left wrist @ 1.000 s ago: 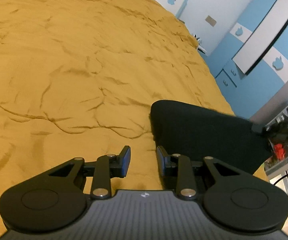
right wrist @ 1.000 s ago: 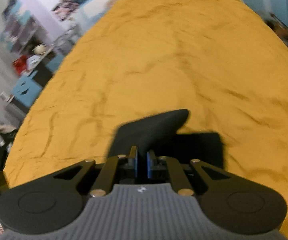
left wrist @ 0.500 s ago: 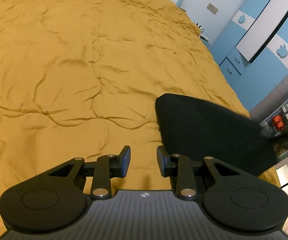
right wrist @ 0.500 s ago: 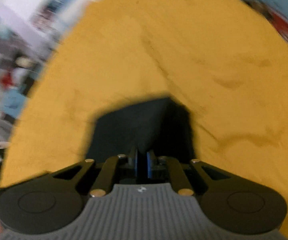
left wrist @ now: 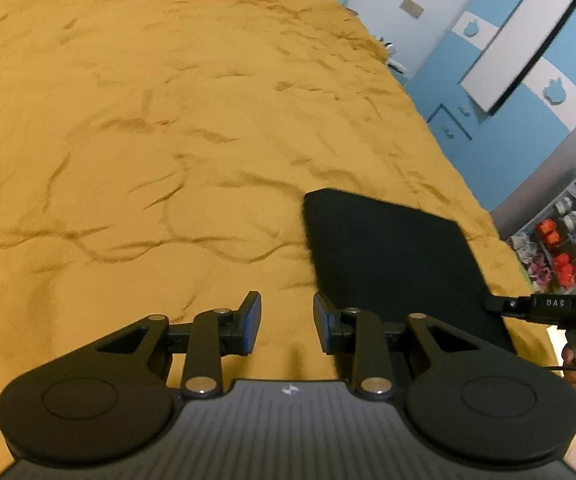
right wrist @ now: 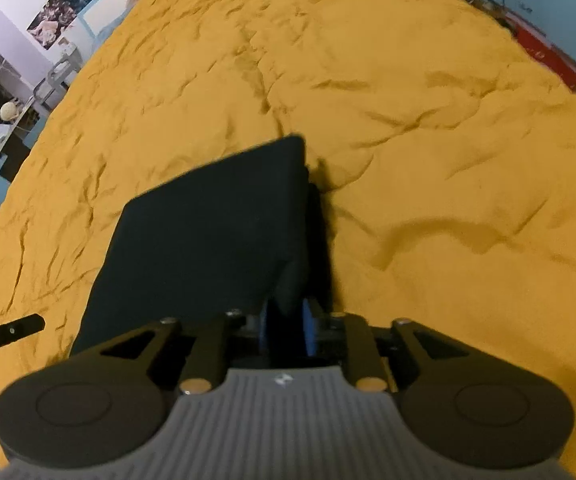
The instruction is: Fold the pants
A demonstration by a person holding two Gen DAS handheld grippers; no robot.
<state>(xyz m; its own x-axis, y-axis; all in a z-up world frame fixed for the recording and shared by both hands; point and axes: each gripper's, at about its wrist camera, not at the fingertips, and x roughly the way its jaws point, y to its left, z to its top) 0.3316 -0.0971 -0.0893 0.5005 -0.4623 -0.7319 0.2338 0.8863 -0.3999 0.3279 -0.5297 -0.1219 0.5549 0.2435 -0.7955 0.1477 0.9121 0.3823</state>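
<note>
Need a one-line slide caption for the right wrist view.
Right gripper opening around an edge of the folded black pants, which lie on the mustard bedspread.

pants (left wrist: 391, 256): black cloth, matt, smooth
bedspread (left wrist: 168, 120): mustard cloth, matt, creased
left gripper (left wrist: 287, 326): matt black plastic, metal pivots

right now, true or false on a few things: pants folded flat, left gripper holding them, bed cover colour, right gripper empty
1. The black pants lie folded in a flat rectangle. True.
2. The left gripper holds the pants. False: it is open over the bedspread, with the pants beside it.
3. The bedspread is blue. False: it is mustard yellow.
4. Nothing lies between the right gripper's jaws. False: the jaws are opening and a fold of pants fabric is between them.
</note>
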